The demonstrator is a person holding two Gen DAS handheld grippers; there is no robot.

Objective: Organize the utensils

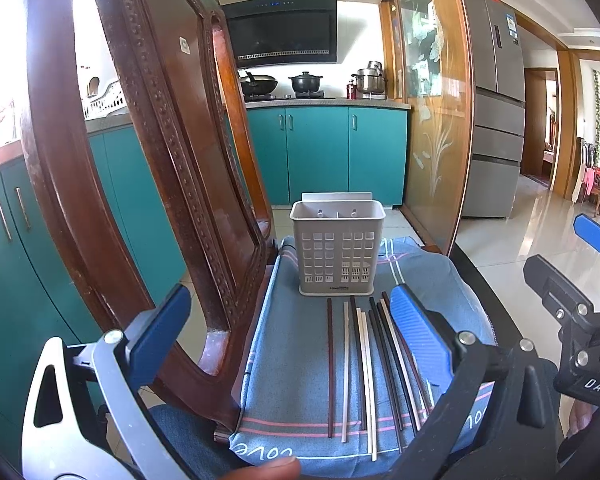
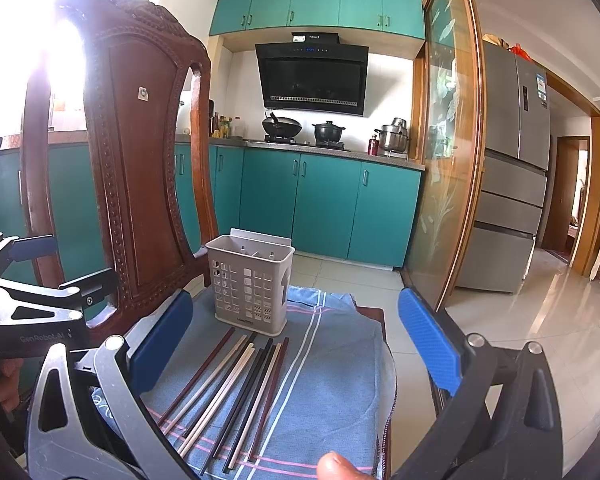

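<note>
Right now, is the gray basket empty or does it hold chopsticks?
Empty: the basket shows nothing inside; all chopsticks lie on the cloth.

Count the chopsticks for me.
9 chopsticks, all lying side by side on the blue cloth in front of the basket. One brown one lies apart at the left and the rest are bunched together. Overlaps may hide more.
</note>
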